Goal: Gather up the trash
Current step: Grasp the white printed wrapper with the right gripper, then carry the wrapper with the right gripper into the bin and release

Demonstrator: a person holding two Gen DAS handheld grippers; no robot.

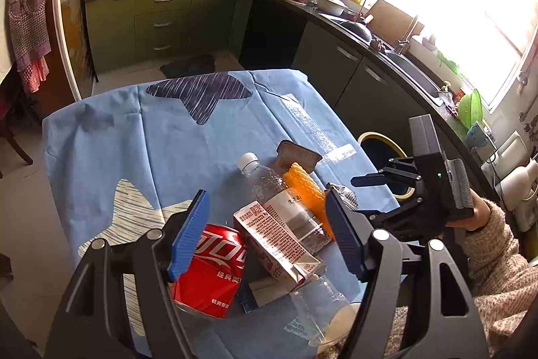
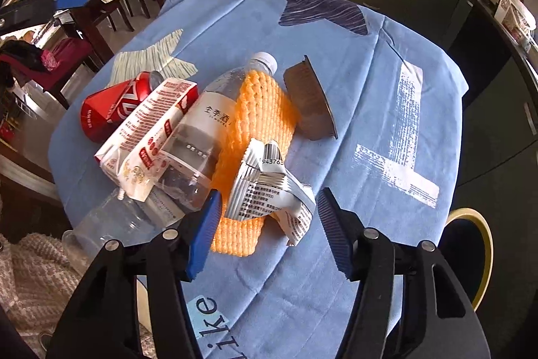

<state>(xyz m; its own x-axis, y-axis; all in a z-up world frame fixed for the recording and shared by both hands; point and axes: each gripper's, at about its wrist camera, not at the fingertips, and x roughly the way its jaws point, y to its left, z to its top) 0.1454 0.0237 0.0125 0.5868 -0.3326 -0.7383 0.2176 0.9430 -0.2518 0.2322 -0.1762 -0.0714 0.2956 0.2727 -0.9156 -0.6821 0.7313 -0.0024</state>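
A heap of trash lies on the blue tablecloth [image 1: 134,130]: a red cola can [image 1: 215,275], a milk carton [image 1: 279,241], a clear labelled bottle [image 1: 269,184], an orange foam net [image 1: 306,187] and a brown tray [image 1: 296,155]. My left gripper [image 1: 267,238] hovers open over the can and carton without touching them. My right gripper [image 2: 269,231] is open, and a crumpled white wrapper [image 2: 269,187] lies on the foam net [image 2: 259,110] right at its fingertips. No pad visibly presses on it. The right gripper [image 1: 364,195] also shows in the left wrist view, held by a hand.
A dark bin with a yellow rim [image 2: 477,251] stands on the floor beside the table's right edge. A second clear bottle [image 2: 111,224] lies at the near edge. Green kitchen cabinets [image 1: 161,19] and a counter with a sink ring the back and right. Chairs stand to the left.
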